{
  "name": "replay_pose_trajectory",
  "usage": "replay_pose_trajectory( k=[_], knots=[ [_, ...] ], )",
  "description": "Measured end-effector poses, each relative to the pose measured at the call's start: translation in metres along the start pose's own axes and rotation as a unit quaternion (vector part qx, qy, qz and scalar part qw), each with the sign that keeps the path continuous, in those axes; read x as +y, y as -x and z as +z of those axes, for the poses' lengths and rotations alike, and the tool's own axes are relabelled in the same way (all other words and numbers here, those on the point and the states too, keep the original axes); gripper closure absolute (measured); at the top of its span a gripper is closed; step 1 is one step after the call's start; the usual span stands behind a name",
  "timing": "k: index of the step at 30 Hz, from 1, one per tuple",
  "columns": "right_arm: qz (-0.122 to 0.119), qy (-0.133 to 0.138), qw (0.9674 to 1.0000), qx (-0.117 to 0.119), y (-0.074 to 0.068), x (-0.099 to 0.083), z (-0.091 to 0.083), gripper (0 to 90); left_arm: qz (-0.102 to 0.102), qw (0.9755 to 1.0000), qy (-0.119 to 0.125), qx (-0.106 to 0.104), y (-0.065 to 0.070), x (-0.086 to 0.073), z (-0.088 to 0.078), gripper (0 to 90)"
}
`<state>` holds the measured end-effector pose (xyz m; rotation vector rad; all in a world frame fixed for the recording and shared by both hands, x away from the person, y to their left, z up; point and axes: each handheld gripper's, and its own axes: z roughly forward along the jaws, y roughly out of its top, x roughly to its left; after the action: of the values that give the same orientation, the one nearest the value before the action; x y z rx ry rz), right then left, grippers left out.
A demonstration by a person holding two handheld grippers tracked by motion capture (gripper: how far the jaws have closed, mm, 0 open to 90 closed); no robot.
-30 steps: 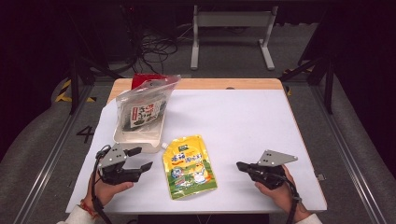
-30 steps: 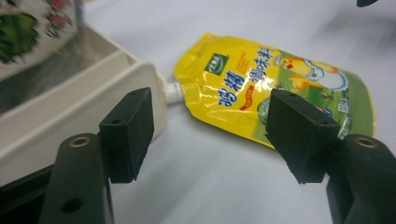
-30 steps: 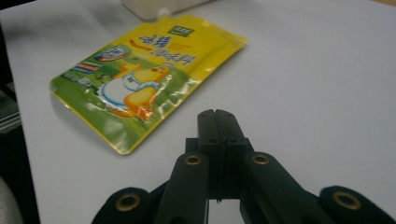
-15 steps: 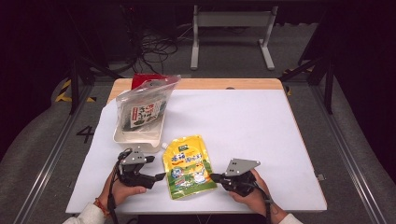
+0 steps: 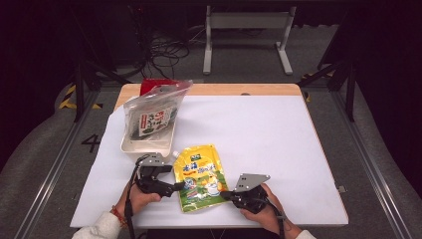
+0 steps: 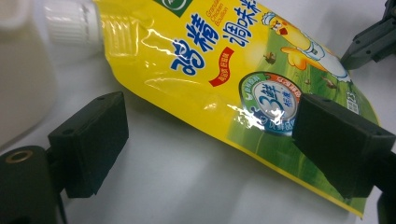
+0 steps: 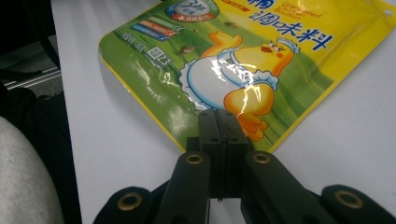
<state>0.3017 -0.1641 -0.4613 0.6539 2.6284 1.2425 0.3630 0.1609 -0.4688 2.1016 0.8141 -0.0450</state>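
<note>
- Dark floor with cables and metal frames was seen around the white counter (image 5: 278, 134).
- On its near part a yellow pouch (image 5: 200, 178) was laid flat, between both grippers; a white tub (image 5: 144, 144) holding bagged packets stood just behind.
- It was judged soft, glossy, probably slippery and rather light; the flat sealed edges were judged the best hold.
- The left gripper (image 6: 205, 140) fingers had just been opening wide, with the pouch edge lying between them, not pressed.
- The right gripper (image 7: 218, 126) fingers were closed together at the pouch's bottom edge, nothing held.
</note>
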Motion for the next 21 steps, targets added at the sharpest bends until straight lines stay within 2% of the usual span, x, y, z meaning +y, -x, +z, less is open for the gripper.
replay_pose_trajectory(
  k=[2, 6, 7, 8, 10, 12, 14, 17, 19, 21],
  knots=[
    [0.003, -0.001, 1.0000, 0.005, 0.001, -0.001, 0.000, 90.0, -0.010, 0.9997, 0.005, -0.021, -0.001, 0.003, 0.004, 9.2],
    [-0.003, -0.003, 1.0000, 0.000, 0.000, -0.002, 0.000, 90.0, -0.014, 0.9992, 0.002, -0.039, 0.001, 0.008, 0.010, 10.0],
    [-0.004, -0.003, 1.0000, 0.000, -0.001, -0.002, 0.000, 90.0, -0.012, 0.9993, 0.002, -0.036, 0.001, 0.010, 0.012, 10.7],
    [-0.005, -0.003, 1.0000, -0.001, -0.001, -0.002, 0.000, 90.0, -0.016, 0.9988, 0.000, -0.046, 0.002, 0.011, 0.013, 12.9],
    [-0.006, -0.003, 1.0000, -0.002, -0.001, -0.002, 0.000, 90.0, -0.012, 0.9992, 0.000, -0.038, 0.002, 0.013, 0.015, 18.6],
    [-0.005, -0.003, 1.0000, -0.002, -0.001, -0.002, 0.000, 90.0, -0.021, 0.9996, 0.007, -0.020, 0.004, 0.016, 0.017, 26.9],
    [-0.005, -0.004, 1.0000, 0.000, -0.001, -0.002, 0.000, 90.0, -0.033, 0.9992, 0.017, -0.012, 0.002, 0.016, 0.018, 35.6],
    [-0.009, -0.007, 0.9999, 0.001, -0.002, -0.002, 0.000, 90.0, -0.031, 0.9990, 0.031, -0.009, 0.002, 0.017, 0.016, 57.4],
    [-0.013, -0.007, 0.9999, 0.001, -0.003, -0.002, 0.000, 90.0, -0.018, 0.9989, 0.042, -0.009, 0.003, 0.018, 0.014, 67.2],
    [-0.015, -0.008, 0.9999, 0.002, -0.003, -0.002, 0.000, 90.0, 0.002, 0.9989, 0.048, -0.003, 0.006, 0.019, 0.011, 81.5]
  ],
)
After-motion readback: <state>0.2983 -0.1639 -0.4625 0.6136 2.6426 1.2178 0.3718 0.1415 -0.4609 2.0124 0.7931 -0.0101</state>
